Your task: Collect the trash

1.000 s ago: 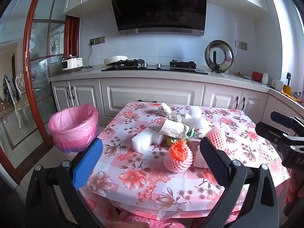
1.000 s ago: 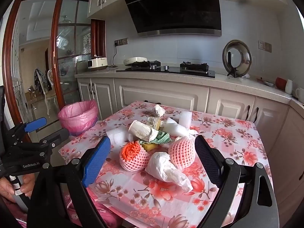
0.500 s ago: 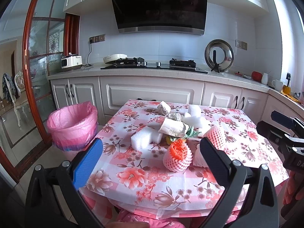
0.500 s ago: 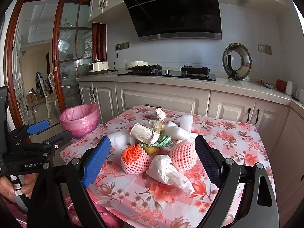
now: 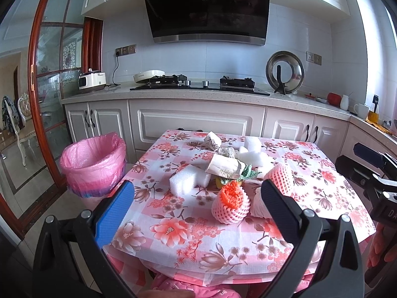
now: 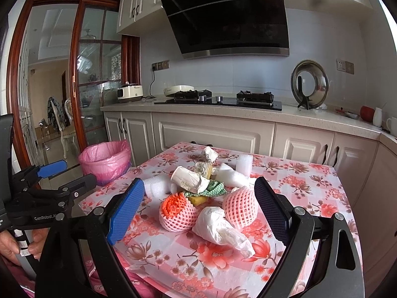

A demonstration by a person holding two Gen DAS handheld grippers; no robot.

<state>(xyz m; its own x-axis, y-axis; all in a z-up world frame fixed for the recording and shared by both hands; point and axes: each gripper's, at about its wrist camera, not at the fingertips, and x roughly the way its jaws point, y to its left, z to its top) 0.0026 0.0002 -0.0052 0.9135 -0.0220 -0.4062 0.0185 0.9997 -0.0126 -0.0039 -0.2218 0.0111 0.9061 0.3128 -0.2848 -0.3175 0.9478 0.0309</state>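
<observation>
A heap of trash lies mid-table: a pink foam net with an orange one inside (image 5: 230, 204) (image 6: 177, 211), a second pink foam net (image 5: 281, 177) (image 6: 239, 207), a white plastic bag (image 6: 219, 231), a white foam block (image 5: 187, 180), a rolled paper wrapper (image 5: 227, 168) (image 6: 189, 181) and more white foam behind. The bin with a pink liner (image 5: 93, 162) (image 6: 104, 160) stands on the floor left of the table. My left gripper (image 5: 196, 211) is open and empty over the near table edge. My right gripper (image 6: 198, 211) is open and empty, its fingers flanking the heap from above the near edge.
The table has a pink floral cloth (image 5: 173, 233). Behind it run white kitchen cabinets (image 5: 201, 121) with a hob and a pot lid on the counter. A glass sliding door with a red frame (image 5: 37, 99) stands at the left, past the bin.
Both grippers have risen and pulled back slightly, so the table and heap sit a little lower and smaller in view. Both stay open and empty.
</observation>
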